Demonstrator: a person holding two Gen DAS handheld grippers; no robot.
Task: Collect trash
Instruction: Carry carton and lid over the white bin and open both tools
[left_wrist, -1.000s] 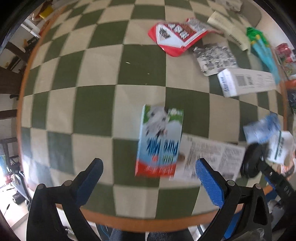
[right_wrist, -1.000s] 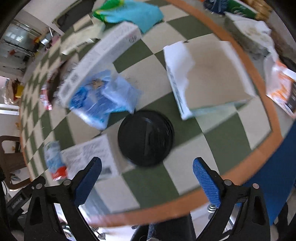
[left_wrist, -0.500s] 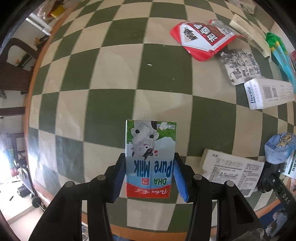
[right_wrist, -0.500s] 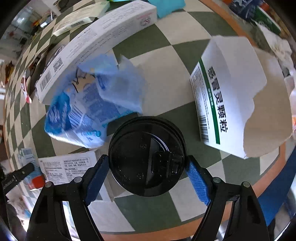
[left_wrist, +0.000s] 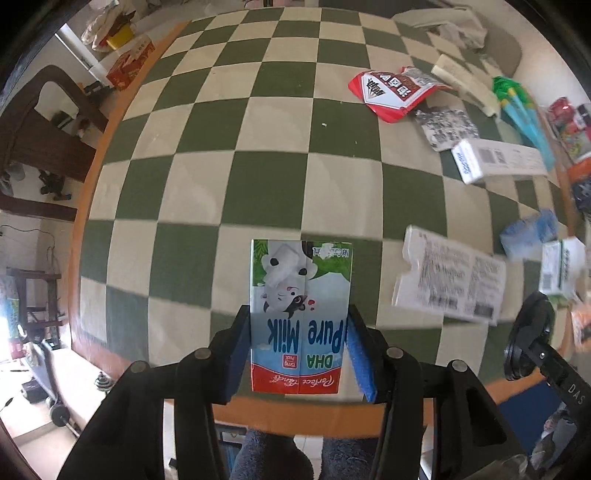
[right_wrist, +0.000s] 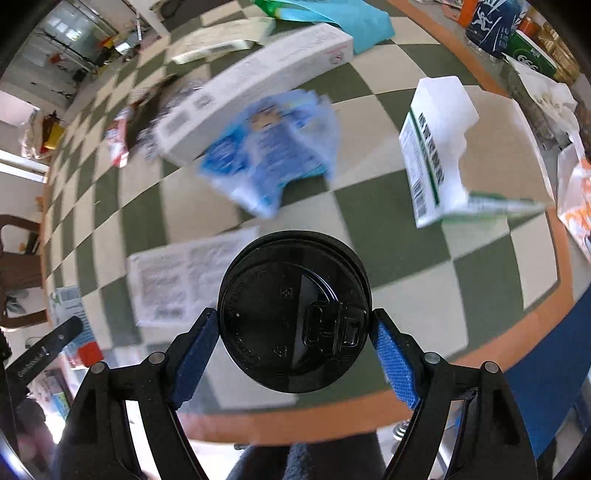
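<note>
My left gripper (left_wrist: 300, 341) is shut on a "Pure Milk" carton (left_wrist: 300, 317) and holds it above the green-and-cream checkered table (left_wrist: 236, 177). My right gripper (right_wrist: 293, 341) is shut on a black cup lid (right_wrist: 293, 314) and holds it above the table's near edge; that gripper with the lid also shows at the lower right of the left wrist view (left_wrist: 526, 343). Other trash lies on the table: a white printed leaflet box (left_wrist: 448, 280), a blue wrapper (right_wrist: 269, 162), a torn green-and-white box (right_wrist: 439, 155) and a red packet (left_wrist: 388, 92).
A long white box (right_wrist: 258, 81), a turquoise bag (right_wrist: 332, 14) and cans and cartons (right_wrist: 517, 33) crowd the table's far right side. The orange table rim (right_wrist: 517, 332) runs close below the grippers. A dark wooden chair (left_wrist: 40, 125) stands to the left.
Both grippers closed, the left on the milk carton and the right on the black lid. Both have since lifted their objects and drawn back toward the table's near edge.
</note>
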